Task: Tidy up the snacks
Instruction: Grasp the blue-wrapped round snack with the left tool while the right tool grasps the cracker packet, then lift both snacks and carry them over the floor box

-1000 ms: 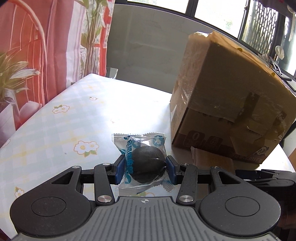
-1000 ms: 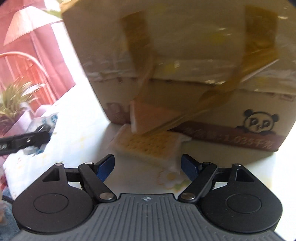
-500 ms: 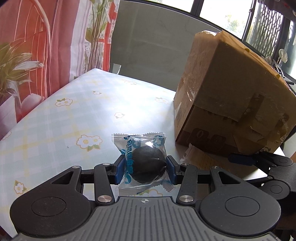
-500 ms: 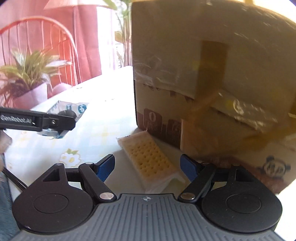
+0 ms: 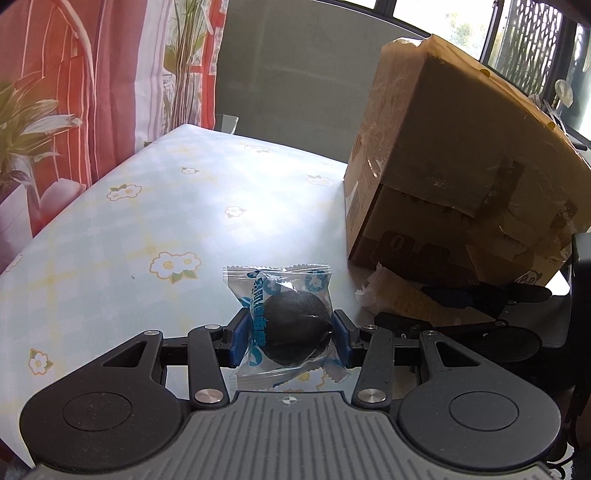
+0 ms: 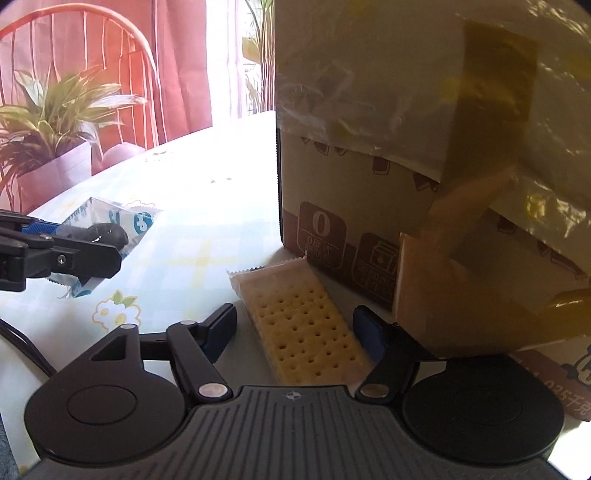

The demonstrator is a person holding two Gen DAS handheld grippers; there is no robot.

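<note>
Two snacks, two grippers

Right now the left gripper has its blue fingers pressed against both sides of a clear wrapped snack, a dark round piece inside a wrapper with blue print. The packet sits low over the desk, which wears a pale checked cloth with little flowers.

Over to the side, the right gripper straddles a cracker packet lying flat on the desk. Its fingers are closing in, one on each long side of the packet, yet a small gap shows on either side, so nothing is gripped. The far end of the cracker packet lies right at the foot of a big cardboard box, taped with brownish strips and standing on the desk.

Beyond the desk there is a red curtain, a potted plant and the curved back of a red chair.
</note>
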